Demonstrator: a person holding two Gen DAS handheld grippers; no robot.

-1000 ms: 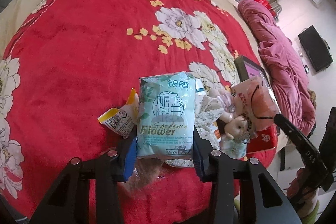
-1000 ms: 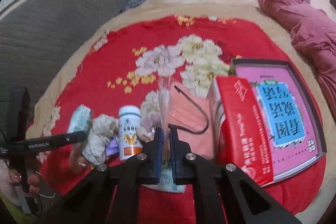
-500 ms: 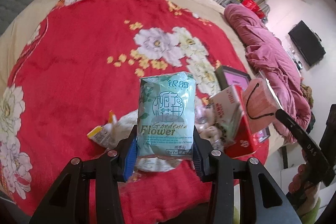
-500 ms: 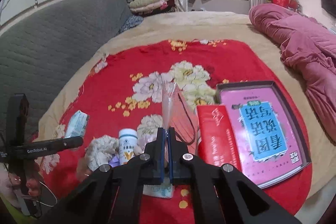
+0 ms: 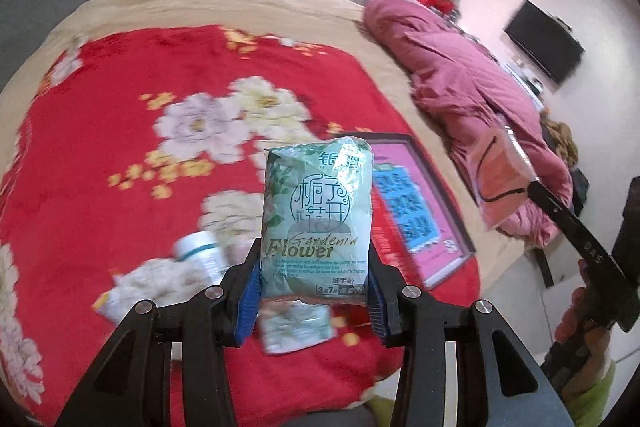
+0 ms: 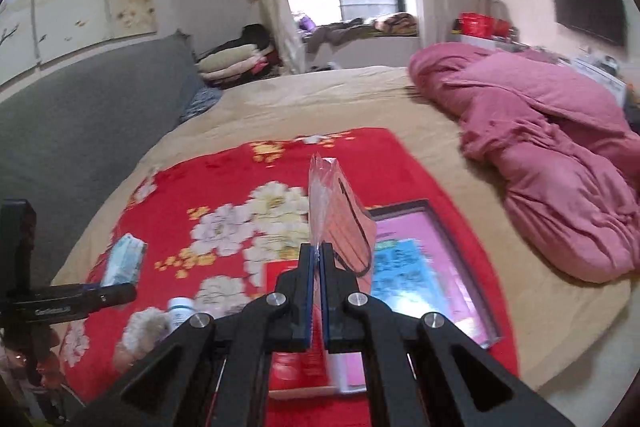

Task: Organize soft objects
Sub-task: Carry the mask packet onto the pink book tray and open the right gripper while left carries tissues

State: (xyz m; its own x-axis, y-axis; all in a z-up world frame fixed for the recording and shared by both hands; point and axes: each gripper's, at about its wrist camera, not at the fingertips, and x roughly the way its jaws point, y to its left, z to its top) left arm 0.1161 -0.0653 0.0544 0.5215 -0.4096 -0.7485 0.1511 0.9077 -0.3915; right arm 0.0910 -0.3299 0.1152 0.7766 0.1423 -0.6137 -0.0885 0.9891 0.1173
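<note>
Left claw (image 5: 314, 291): blue pads partly open, clamped on both sides of the tissue pack (image 5: 316, 223), gripped at its lower end so it stands upright, label facing the camera, clear of the bed.

Right claw (image 6: 317, 291): jaws all but shut, pinching the thin edge of a clear mask packet (image 6: 340, 215). The flat film needs a tight pinch; the pink mask hangs inside.

Both soft items appear lifted off the red floral blanket (image 5: 120, 99), prob. for sorting apart from the rest.

Below, on the blanket: white bottle (image 5: 200, 253), fluffy white item (image 5: 152, 279), red box (image 6: 296, 367), pink framed board (image 6: 424, 267). Rigid items left lying, apparently.

Farther off: pink quilt (image 6: 540, 155) bunched at the bed's far side.
</note>
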